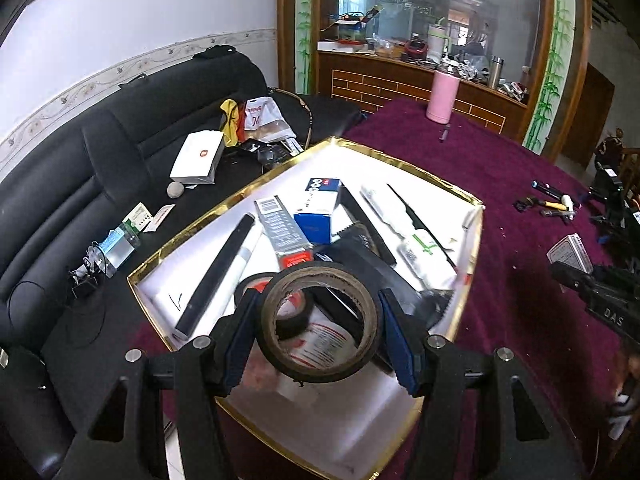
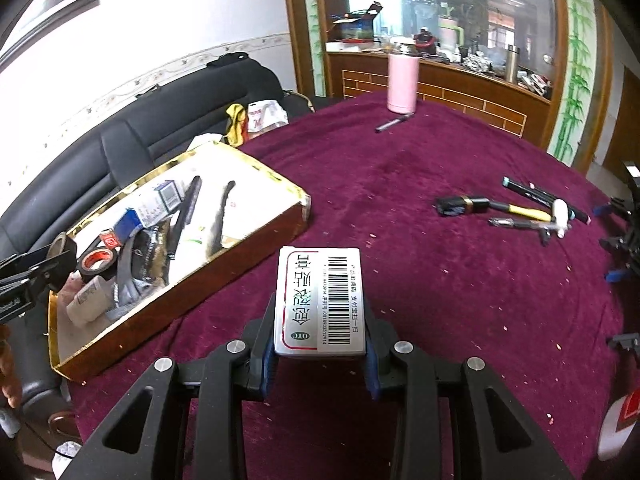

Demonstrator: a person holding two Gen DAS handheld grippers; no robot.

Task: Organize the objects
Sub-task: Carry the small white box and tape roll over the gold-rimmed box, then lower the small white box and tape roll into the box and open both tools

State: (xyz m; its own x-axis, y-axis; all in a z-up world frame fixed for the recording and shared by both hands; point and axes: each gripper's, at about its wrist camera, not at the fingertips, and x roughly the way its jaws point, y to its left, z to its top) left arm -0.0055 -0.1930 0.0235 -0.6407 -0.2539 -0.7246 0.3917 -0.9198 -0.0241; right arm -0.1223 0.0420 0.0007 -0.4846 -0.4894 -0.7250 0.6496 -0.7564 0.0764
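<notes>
My left gripper [image 1: 318, 312] is shut on a large roll of dark brown tape [image 1: 332, 368], held upright above the near part of a gold-rimmed white box [image 1: 400, 162]. Several items lie in that box: a blue and white carton [image 1: 316, 208], a long black strip [image 1: 218, 276], a smaller black tape roll [image 2: 98, 262]. My right gripper [image 2: 319, 312] is shut on a silver medicine packet [image 2: 320, 292] with a barcode, above the purple tablecloth [image 2: 420, 168] to the right of the box [image 2: 192, 280].
A pink tumbler [image 2: 402, 80] and a pen [image 2: 394, 124] stand at the far side of the table. Markers and small tools [image 2: 520, 210] lie to the right. A black sofa [image 1: 100, 168] with a white carton [image 1: 198, 158] and clutter sits left of the table.
</notes>
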